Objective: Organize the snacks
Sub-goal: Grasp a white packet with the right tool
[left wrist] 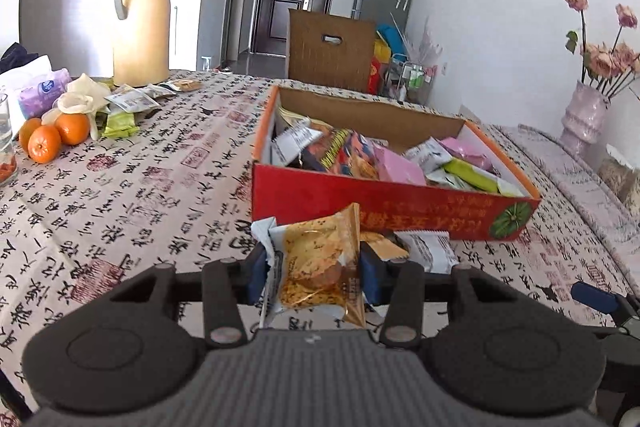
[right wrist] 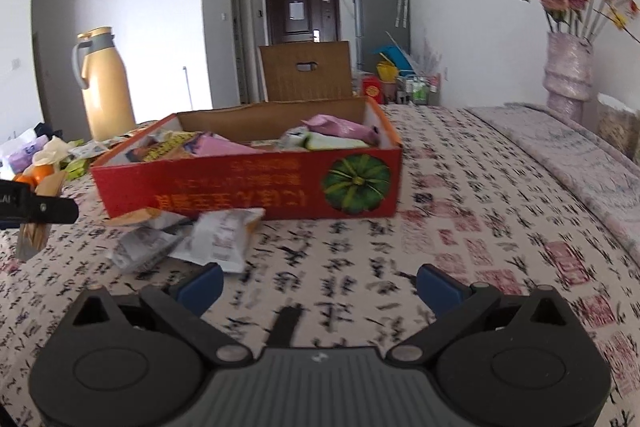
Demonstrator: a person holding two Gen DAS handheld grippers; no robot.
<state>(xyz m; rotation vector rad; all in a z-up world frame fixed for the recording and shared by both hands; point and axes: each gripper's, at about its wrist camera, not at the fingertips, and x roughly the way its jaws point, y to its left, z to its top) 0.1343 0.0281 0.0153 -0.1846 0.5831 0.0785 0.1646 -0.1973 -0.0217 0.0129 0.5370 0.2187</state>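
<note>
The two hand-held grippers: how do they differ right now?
The left hand-held gripper is shut on an orange snack packet, its pads pressing both sides; the right hand-held gripper holds nothing. The left one's jaws stand close together; the right one's stand wide apart over the bare tablecloth. Both have blue pads, black linkages, and point toward the red snack box.

Orange snack pkt (left wrist: 316, 263) upright, before red box (left wrist: 360, 203) w/ snacks.
</note>
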